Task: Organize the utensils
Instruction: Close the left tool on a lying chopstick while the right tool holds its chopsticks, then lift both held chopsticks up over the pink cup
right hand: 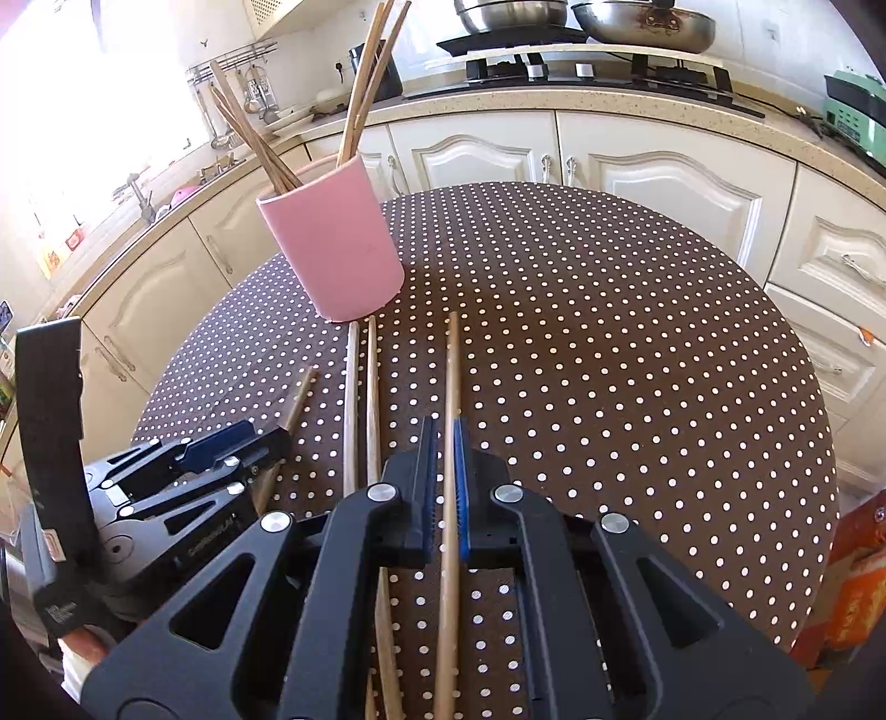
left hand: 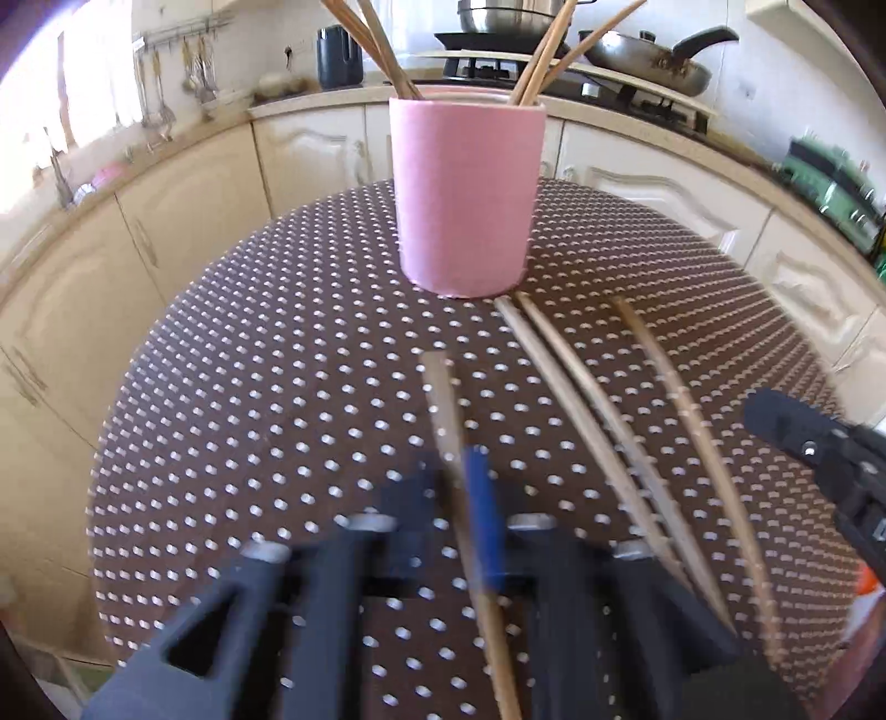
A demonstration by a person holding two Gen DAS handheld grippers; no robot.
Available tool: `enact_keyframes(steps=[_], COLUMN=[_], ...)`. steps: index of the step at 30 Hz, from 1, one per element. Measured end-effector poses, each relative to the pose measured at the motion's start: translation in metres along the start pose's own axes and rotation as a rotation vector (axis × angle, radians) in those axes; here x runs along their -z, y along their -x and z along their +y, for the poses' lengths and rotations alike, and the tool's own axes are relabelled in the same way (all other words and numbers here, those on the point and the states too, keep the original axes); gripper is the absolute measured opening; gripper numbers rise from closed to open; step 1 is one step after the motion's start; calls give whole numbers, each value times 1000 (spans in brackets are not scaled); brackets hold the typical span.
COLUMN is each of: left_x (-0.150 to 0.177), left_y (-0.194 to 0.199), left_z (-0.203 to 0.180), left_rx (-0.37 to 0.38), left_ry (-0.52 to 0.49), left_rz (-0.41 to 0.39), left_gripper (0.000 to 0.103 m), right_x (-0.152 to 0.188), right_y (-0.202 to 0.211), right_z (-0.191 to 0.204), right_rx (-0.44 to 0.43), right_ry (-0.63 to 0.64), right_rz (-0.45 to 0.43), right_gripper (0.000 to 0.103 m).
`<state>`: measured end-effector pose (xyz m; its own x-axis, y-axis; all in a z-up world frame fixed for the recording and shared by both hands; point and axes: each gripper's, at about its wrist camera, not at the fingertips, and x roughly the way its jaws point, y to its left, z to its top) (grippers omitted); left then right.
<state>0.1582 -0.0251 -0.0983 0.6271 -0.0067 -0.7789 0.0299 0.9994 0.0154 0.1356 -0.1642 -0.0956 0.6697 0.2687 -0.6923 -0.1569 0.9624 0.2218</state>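
Observation:
A pink cup (left hand: 466,199) (right hand: 336,243) stands on the dotted table and holds several wooden chopsticks. My left gripper (left hand: 457,476) is shut on one chopstick (left hand: 443,399), which points toward the cup; it also shows in the right wrist view (right hand: 296,399). My right gripper (right hand: 444,443) is closed around another chopstick (right hand: 453,376), its jaws narrow with the stick between the pads. Two more chopsticks (right hand: 360,399) (left hand: 559,360) lie side by side on the table, tips near the cup's base. The right gripper shows at the right edge of the left wrist view (left hand: 819,443).
The round table (right hand: 609,332) has a brown cloth with white dots. Cream kitchen cabinets (right hand: 487,149) curve behind it, with a stove and pans (right hand: 581,33) on the counter. An orange box (right hand: 864,581) sits at the right past the table edge.

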Motion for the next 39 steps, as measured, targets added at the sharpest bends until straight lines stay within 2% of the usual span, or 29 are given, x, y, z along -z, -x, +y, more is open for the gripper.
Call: enact_keyframes(steps=[4,6,7,8,9,10,14,15,16,17,20,23,26,29,36,39], left_x=[-2,-2,-3,-2,-2,-2,2,2,3,3,4,3,1,-1,-16,-26], left_y=[-3,-3,-3,-2,-1,-1,2,2,3,3,2,2,3,9,40,56], left_z=[8,15,16,19,18,19,30,33,35,37,43,45,50,51,59,62], left_rx=[45,76,86,93,99,103,114,124,132,142,163,173,170,181,185,200], left_ry=[22,47,54,60,65,69,78,87,94,102,122,130,142,145,165,169], left_rz=[6,3,4,5,4,3,-7,-7,-7,-7,-7,-8,-14,-46,-182,-267], left_gripper=[6,6,6,6,6,6,6,6,6,6,6,6,6,6,6,6], right_x=[-5,-8,-9,-10,-11,-13,-16,-16,-16,-17,-22,-23,-21,-22,-35,-41], right_y=[-12,-23,-27,-31,-34,-36,-54,-55,-56,-57,-59,-53,-39,-30,-4,10], right_z=[-1,0,0,0,0,1,5,6,8,11,7,-5,-1,3,15,22], right_rx=[30,57,73,97,110,120,169,178,174,153,146,135,129,107,73,61], right_ry=[21,43,51,59,65,74,109,123,138,158,142,59,61,43,39,40], right_rz=[35,63,71,73,62,55,81,71,70,73,89,72,-16,-54,-192,-259], right_gripper=[9,17,32,55,62,62,62,59,48,26,7,6,6,6,6,6])
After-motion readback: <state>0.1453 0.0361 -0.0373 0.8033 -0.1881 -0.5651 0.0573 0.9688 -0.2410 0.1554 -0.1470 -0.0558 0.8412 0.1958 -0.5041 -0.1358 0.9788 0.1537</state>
